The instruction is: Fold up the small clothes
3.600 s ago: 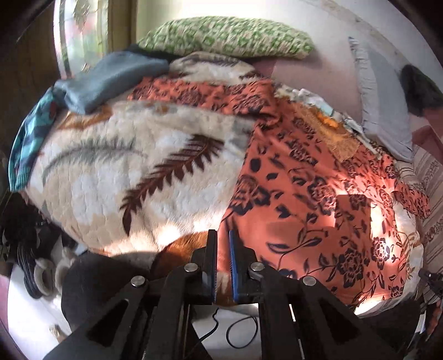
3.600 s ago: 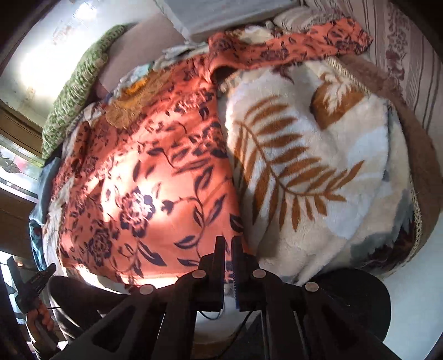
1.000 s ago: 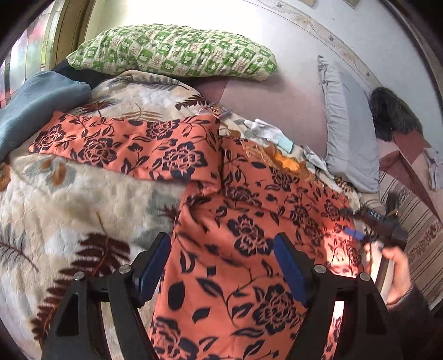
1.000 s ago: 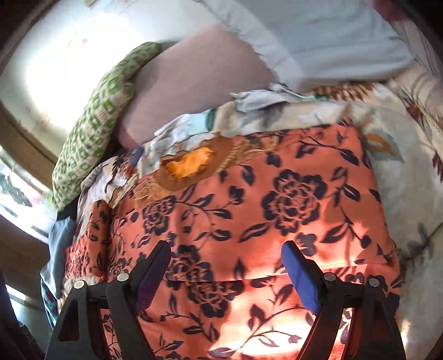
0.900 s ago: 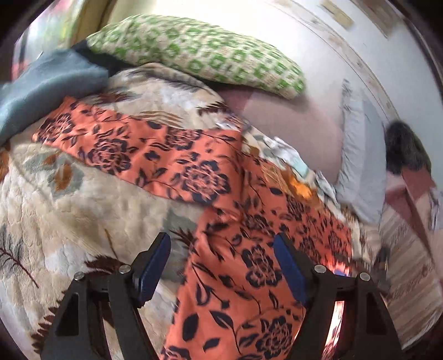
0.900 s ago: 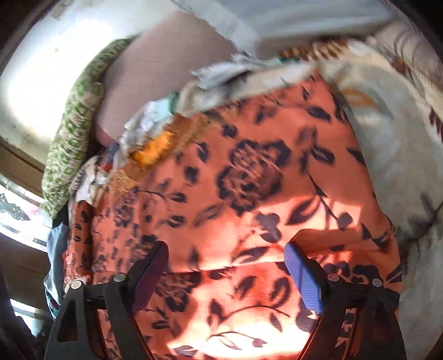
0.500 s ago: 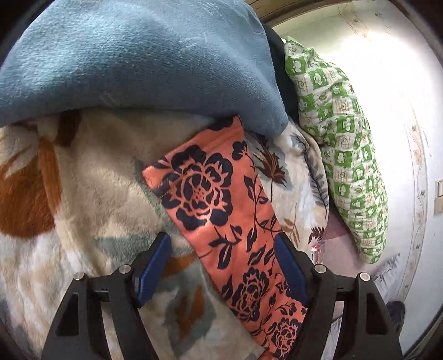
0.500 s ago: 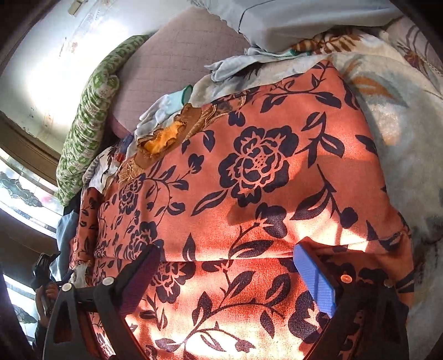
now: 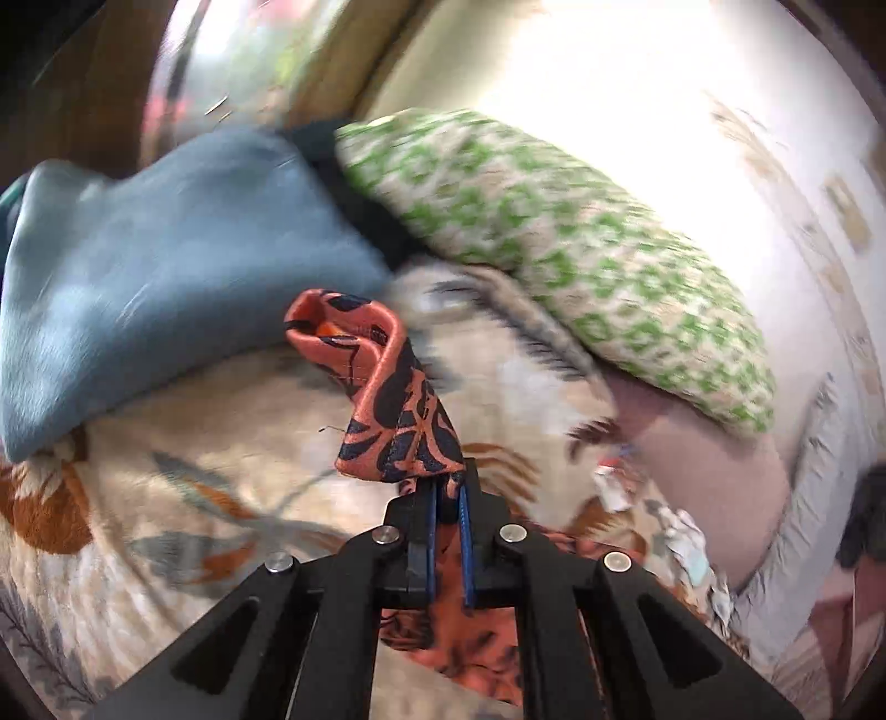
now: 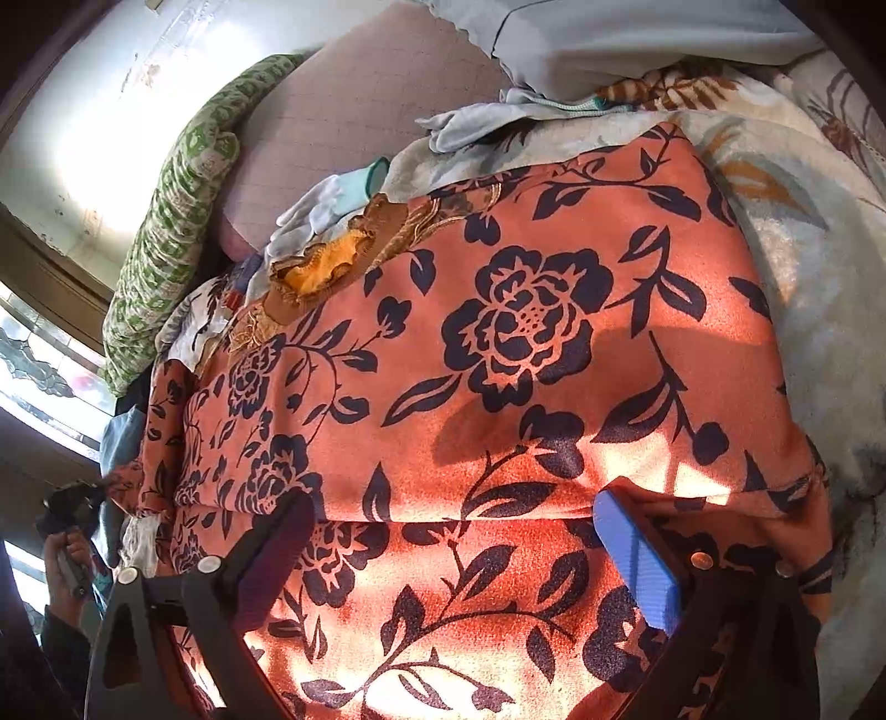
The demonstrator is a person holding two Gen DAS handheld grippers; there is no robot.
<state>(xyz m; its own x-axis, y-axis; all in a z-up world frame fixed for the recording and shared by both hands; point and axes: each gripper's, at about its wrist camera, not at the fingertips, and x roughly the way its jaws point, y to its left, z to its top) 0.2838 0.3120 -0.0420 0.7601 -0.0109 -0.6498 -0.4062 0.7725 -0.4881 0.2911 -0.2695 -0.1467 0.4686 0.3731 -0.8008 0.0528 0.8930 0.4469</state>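
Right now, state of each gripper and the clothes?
Left gripper: shut on the sleeve.
Right gripper: open, fingers over the garment.
Sleeve: lifted off the blanket, end curled.
Orange floral garment: spread on the bed, right side folded over.

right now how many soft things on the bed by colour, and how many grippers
orange floral garment: 1
green patterned pillow: 1
blue cushion: 1
grey pillow: 1
leaf-print blanket: 1
pale gloves: 2
grippers, left gripper and right gripper: 2
total: 9
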